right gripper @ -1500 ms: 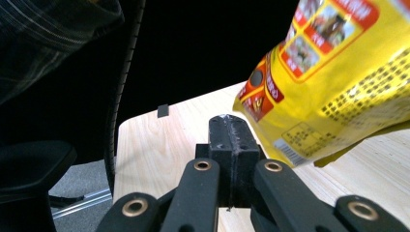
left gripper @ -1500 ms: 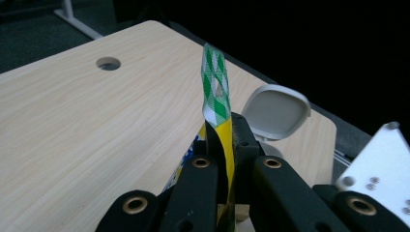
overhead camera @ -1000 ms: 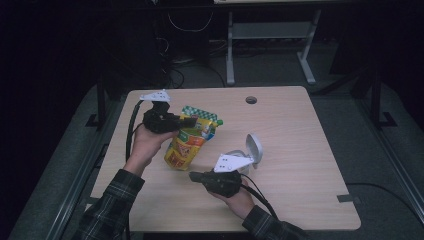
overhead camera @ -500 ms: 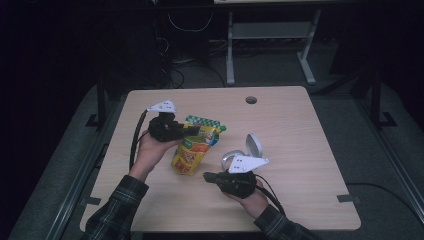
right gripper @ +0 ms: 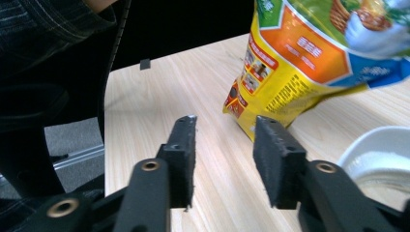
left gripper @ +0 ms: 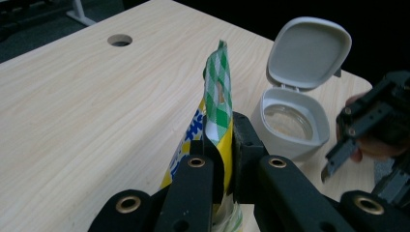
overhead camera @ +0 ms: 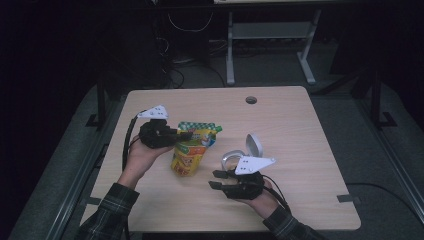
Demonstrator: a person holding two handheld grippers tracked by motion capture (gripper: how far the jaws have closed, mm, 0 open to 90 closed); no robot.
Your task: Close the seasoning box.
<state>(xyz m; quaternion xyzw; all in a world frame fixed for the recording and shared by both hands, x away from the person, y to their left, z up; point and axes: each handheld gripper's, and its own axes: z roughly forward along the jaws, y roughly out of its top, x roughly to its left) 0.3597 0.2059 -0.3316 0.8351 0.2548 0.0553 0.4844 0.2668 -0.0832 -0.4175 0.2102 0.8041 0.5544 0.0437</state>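
Two grippers: left gripper (left gripper: 223,162) clamped on yellow snack pouch (overhead camera: 191,152) (green-checked top, print unreadable), right gripper (right gripper: 223,150) just parted, empty.

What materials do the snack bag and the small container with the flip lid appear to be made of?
Snack bag: probably thin plastic film, glossy; printed faces crease and shine. Container: grey-white matte plastic, judging by its moulded hinged lid; its inner wall looks clear, glass or plastic.

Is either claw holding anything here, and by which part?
The left claw grips the snack pouch near its green checked top edge. The right claw stands open with nothing between its jaws.
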